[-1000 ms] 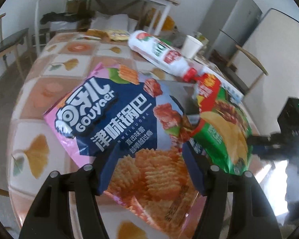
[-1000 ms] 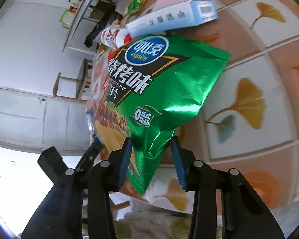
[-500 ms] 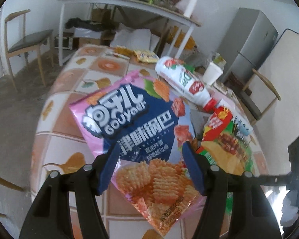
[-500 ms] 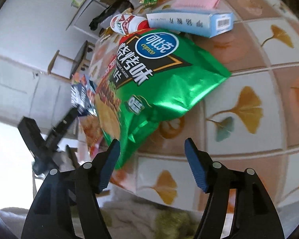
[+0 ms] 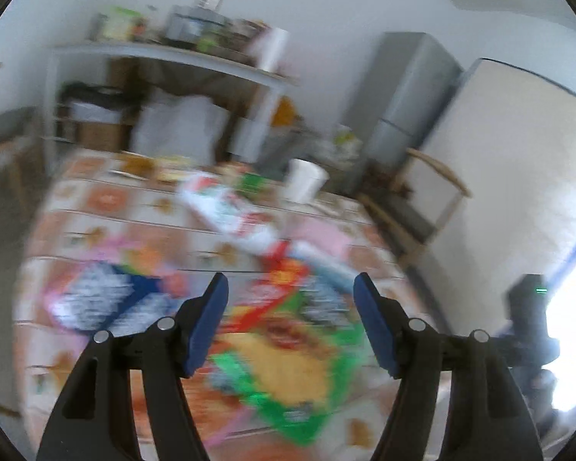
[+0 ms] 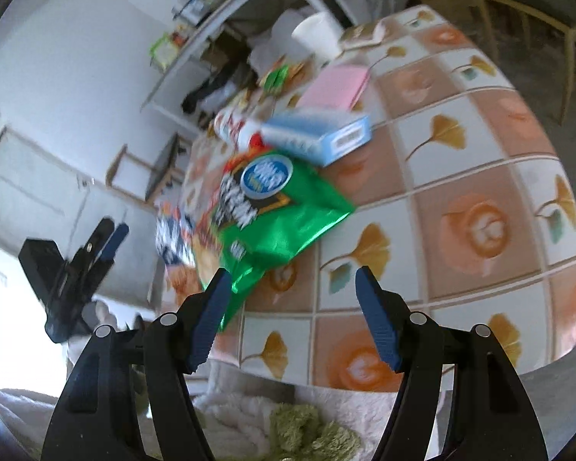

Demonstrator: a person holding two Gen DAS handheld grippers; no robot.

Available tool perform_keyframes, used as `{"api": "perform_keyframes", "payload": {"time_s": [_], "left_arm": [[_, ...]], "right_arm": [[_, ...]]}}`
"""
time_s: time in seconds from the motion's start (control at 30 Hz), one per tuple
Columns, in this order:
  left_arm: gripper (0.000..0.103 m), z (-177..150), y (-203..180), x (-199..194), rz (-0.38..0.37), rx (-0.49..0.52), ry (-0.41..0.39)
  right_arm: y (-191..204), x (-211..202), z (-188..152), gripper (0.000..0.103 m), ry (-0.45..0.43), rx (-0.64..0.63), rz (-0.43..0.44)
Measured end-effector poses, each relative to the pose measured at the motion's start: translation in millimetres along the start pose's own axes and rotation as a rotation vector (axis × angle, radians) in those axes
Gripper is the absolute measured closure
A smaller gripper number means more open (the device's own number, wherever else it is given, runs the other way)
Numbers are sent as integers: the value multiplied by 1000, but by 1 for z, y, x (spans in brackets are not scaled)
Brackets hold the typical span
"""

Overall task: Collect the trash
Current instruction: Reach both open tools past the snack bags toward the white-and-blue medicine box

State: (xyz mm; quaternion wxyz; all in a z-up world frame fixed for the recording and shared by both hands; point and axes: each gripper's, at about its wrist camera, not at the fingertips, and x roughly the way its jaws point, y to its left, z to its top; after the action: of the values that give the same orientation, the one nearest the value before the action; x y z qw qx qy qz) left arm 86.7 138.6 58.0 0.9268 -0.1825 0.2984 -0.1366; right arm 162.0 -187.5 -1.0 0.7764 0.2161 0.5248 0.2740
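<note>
The view from my left wrist is blurred. My left gripper [image 5: 290, 288] hangs above the table, its jaws opening with nothing held. Below it lies the green chip bag [image 5: 288, 365], and the blue and pink chip bag [image 5: 96, 299] lies further left. A white and red bottle [image 5: 230, 211] lies beyond them. My right gripper [image 6: 292, 280] is open and empty near the table's edge. The green chip bag [image 6: 280, 223] rests flat ahead of it, one corner beside the left finger. The left gripper [image 6: 103, 246] shows at the far left of the right wrist view.
A blue box [image 6: 318, 138], a pink pad [image 6: 338, 84] and a white cup [image 6: 318, 34] sit further along the tiled tablecloth [image 6: 480, 230]. A fluffy white and green blanket [image 6: 288, 422] lies below the table's edge. Chairs, shelves and a fridge [image 5: 411, 96] ring the table.
Both grippers let go of their bags and drew up and back. The blue bag now lies left of my left gripper. The right jaws opened wide off the green bag.
</note>
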Motion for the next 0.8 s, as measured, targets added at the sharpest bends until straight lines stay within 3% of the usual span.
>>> {"api": "perform_keyframes", "payload": {"time_s": [0.13, 0.23, 0.53, 0.8], "left_arm": [[35, 6, -33, 45, -198, -80, 127], [35, 5, -48, 84, -273, -146, 222], [35, -3, -47, 184, -249, -437, 422], [35, -5, -39, 217, -198, -597, 480]], "right_arm": [[-14, -9, 7, 39, -56, 46, 0], [-26, -20, 8, 39, -85, 79, 9], [-50, -37, 5, 39, -123, 141, 19], [-58, -47, 8, 39, -151, 162, 22]]}}
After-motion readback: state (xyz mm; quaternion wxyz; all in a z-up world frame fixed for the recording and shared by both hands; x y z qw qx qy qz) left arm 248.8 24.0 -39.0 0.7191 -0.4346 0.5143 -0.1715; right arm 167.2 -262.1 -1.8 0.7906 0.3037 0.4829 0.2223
